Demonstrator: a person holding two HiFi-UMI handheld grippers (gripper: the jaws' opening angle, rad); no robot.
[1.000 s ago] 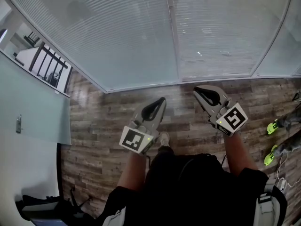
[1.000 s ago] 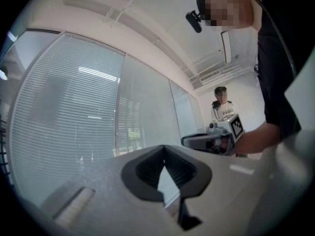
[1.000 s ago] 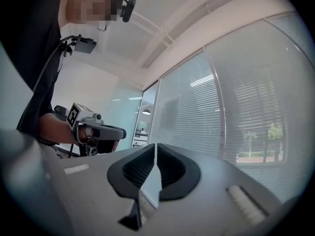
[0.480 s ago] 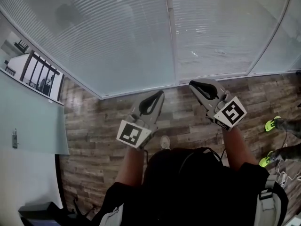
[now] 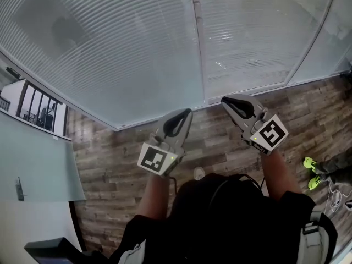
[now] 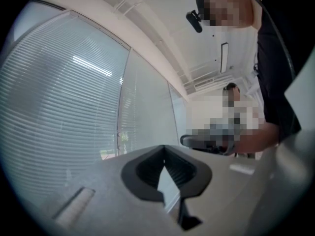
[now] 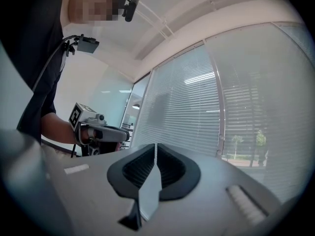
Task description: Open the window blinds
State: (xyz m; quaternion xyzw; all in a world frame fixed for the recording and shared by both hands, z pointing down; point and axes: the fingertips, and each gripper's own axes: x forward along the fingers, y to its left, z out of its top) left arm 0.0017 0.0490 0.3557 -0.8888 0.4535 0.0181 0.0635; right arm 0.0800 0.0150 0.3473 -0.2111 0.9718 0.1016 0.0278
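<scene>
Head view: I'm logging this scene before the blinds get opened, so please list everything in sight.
window blinds: at least three panels, white, slats closed, across the top
frame post: one, pale, upright between two panels
floor: one, grey-brown wood planks, below the window
glass partition: one, frosted pale green, left edge
railing: one, dark, upper left, beyond the partition
shoes: two, bright green, on the floor at far right
left gripper: one, grey with marker cube, jaws together, empty, pointing at the window
right gripper: one, grey with marker cube, jaws together, empty, pointing at the window
forearms: two, behind the grippers
shirt: one, black, bottom centre
</scene>
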